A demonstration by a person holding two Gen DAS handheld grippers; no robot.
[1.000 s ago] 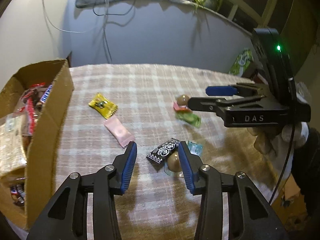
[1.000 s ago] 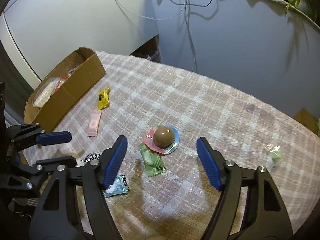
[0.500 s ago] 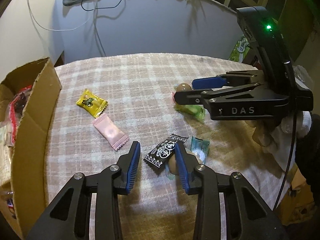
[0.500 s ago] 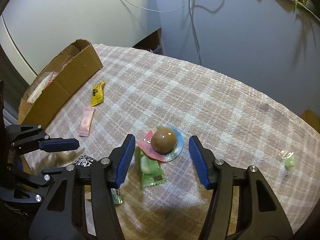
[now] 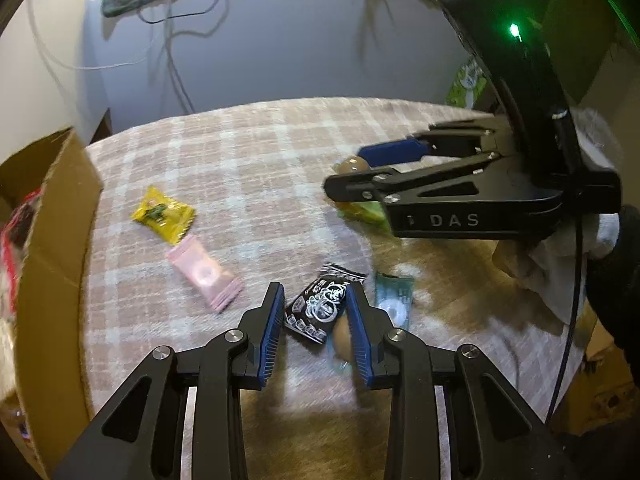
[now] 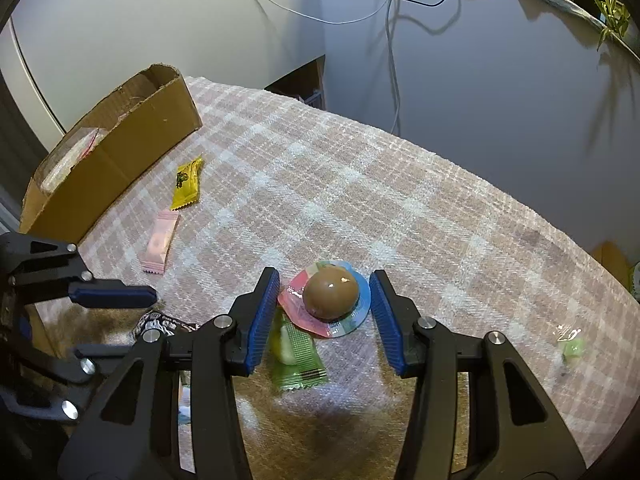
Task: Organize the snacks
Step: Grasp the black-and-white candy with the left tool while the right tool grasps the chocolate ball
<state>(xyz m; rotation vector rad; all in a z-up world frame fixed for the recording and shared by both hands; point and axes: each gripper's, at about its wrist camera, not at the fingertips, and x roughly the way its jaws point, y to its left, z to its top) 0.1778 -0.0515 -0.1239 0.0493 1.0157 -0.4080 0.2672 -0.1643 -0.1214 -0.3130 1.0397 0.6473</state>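
Checked cloth is covering the desk [image 6: 400, 208], with grey walls and hanging cables behind it. At the far left a cardboard box [image 6: 132, 152] is sitting open, already holding some packets. Near it on the cloth a yellow packet [image 5: 164, 216] and a pink packet [image 5: 204, 274] are lying just beside each other.

Nearer, the left gripper [image 5: 316, 320] is closing, its blue pads flanking a black packet [image 5: 320, 306] with white print; I cannot tell whether the pads are pressing on it yet. Beside that packet, to the right, a brown ball [image 5: 342, 334] in clear wrap and a teal packet [image 5: 394, 298] are lying, the ball partly hidden behind the right pad.

Further right, the right gripper [image 6: 324, 304] is closing too, its pads standing on either side of a chocolate dome [image 6: 330, 294] on a round, many-coloured foil base. Small gaps are showing on both sides, so it is not clamped. A green packet [image 6: 298, 356] is lying just under the near edge of that base. Well apart at the right, a small green candy [image 6: 572, 346] in clear wrap is resting alone.
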